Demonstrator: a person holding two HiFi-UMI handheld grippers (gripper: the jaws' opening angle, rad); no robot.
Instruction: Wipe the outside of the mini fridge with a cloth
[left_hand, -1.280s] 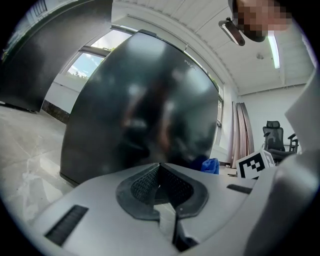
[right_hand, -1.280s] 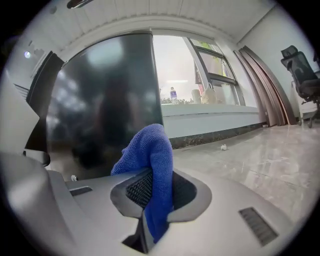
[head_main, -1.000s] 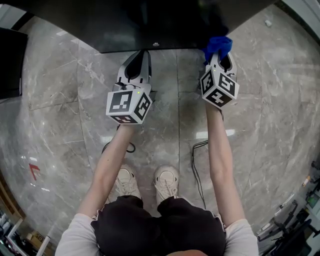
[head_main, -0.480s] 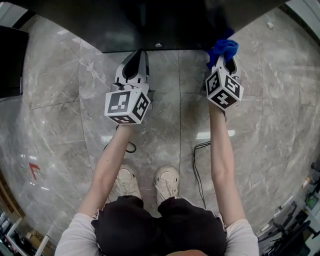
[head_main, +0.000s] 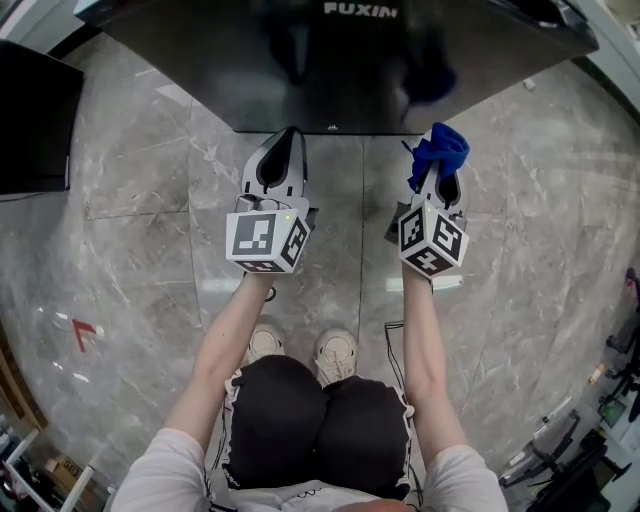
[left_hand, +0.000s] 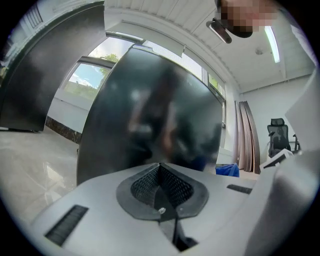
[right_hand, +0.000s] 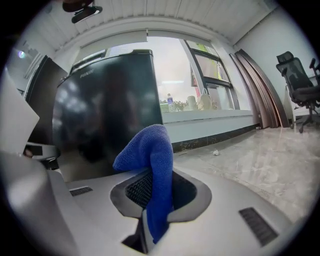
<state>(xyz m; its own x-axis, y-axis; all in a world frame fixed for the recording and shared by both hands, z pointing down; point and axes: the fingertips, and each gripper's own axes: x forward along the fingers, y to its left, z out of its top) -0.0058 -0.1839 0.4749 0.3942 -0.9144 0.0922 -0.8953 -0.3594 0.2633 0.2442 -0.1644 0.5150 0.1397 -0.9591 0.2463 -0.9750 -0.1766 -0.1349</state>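
Note:
The black mini fridge (head_main: 340, 60) stands on the floor at the top of the head view, its glossy face fills the left gripper view (left_hand: 150, 115), and it stands at the left of the right gripper view (right_hand: 105, 110). A blue cloth (head_main: 438, 150) is pinched in my right gripper (head_main: 438, 172), bunched above the jaws (right_hand: 150, 165), a short way in front of the fridge's face. My left gripper (head_main: 282, 150) is shut and holds nothing, its tip close to the fridge's lower front edge.
Grey marble floor tiles (head_main: 130, 270) lie all round. A second black cabinet (head_main: 35, 120) stands at the left. A black cable (head_main: 392, 340) runs on the floor by the person's shoes. An office chair (right_hand: 300, 85) and a window sill with small items are at the right.
Both grippers have drawn back from the fridge; the blue cloth, which was against the fridge's lower right corner, now hangs clear of it. The head camera shows more of the fridge.

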